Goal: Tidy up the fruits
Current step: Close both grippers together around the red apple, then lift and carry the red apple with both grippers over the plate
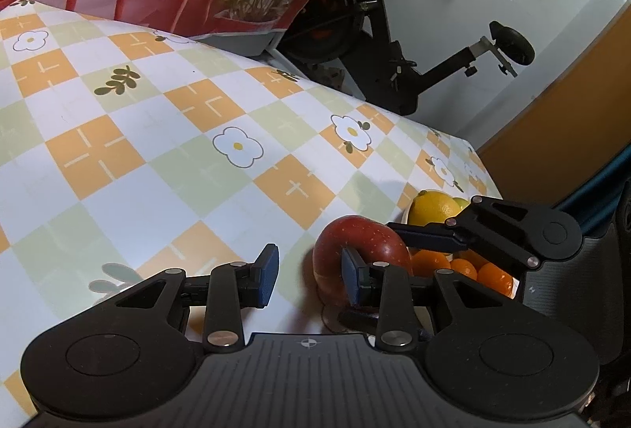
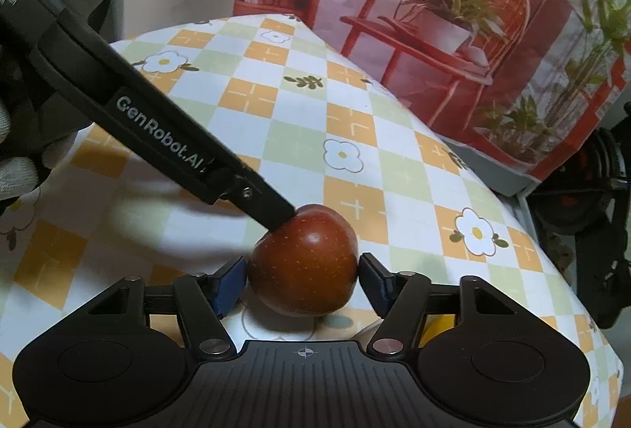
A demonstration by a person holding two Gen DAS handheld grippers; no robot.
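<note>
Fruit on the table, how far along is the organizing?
Done: a lemon and several oranges sit grouped together just beyond the apple. In hand: the right gripper has its pads against both sides of the apple, which rests on the tablecloth. Left: probably moving the apple over to join them.

Black tool (image 2: 303, 280), blue pads (image 2: 228, 284), white glove (image 2: 17, 168)
</note>
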